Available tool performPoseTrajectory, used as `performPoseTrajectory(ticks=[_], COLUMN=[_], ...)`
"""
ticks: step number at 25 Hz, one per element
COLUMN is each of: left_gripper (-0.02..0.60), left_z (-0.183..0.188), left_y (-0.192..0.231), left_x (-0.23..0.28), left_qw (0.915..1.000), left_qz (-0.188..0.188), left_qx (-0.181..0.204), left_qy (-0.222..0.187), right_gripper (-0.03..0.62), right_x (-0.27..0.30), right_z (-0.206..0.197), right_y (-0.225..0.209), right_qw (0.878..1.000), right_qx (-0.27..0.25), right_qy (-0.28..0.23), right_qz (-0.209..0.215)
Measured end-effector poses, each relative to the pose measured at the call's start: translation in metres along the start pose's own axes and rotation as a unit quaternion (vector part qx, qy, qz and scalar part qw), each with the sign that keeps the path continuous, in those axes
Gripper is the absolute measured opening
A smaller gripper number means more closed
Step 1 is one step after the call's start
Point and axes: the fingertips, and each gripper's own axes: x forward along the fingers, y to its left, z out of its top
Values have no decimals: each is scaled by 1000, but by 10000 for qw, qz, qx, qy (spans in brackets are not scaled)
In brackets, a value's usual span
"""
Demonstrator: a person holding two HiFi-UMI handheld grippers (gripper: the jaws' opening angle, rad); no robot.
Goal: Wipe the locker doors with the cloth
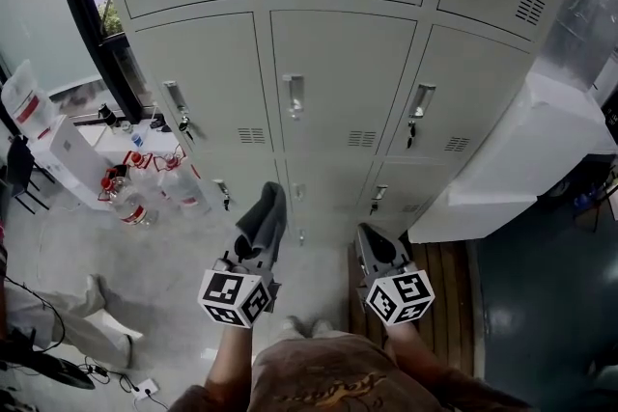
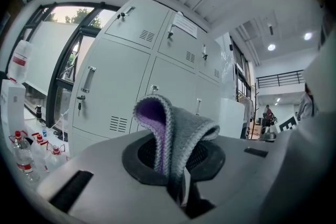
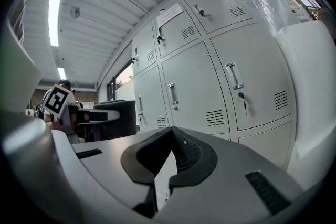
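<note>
A bank of pale grey locker doors (image 1: 333,87) with handles, keys and vents fills the wall ahead. My left gripper (image 1: 251,251) is shut on a folded grey cloth (image 1: 266,215), which sticks up toward the lower lockers without touching them. In the left gripper view the cloth (image 2: 181,131) shows a purple inner side and stands clamped between the jaws, with the locker doors (image 2: 115,92) beyond. My right gripper (image 1: 371,241) is beside it, a short way off the doors. Its jaws meet at the tips with nothing between them (image 3: 170,134), and the locker doors (image 3: 210,86) lie ahead.
Several water bottles (image 1: 145,193) and a white box (image 1: 63,154) sit on the floor at left by a black door frame (image 1: 92,24). A large white wrapped object (image 1: 526,150) leans at right over a wooden pallet (image 1: 449,304). Cables (image 1: 106,370) lie lower left.
</note>
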Motion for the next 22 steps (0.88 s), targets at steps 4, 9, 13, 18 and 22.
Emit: performPoseTrajectory(ticks=[4, 9, 13, 18, 22], left_gripper=[38, 38, 38, 38, 38], left_z=[-5, 0, 11, 32, 53], left_y=[5, 12, 15, 20, 18], left_x=[2, 10, 16, 28, 39], left_qw=[9998, 9994, 9988, 9974, 9955], left_qz=[-88, -233, -351, -477, -585], left_qx=[19, 125, 308, 539, 741], left_qy=[166, 235, 160, 32, -94], right_gripper=[-3, -3, -3, -3, -3], right_x=[1, 8, 13, 19, 19], right_z=[-2, 2, 0, 2, 2], right_y=[1, 6, 9, 15, 15], right_qw=[9999, 9997, 9997, 9997, 9997], right_qx=[69, 70, 46, 23, -2], right_qy=[26, -27, -56, -63, -43], right_qz=[-135, -230, -253, -240, -256])
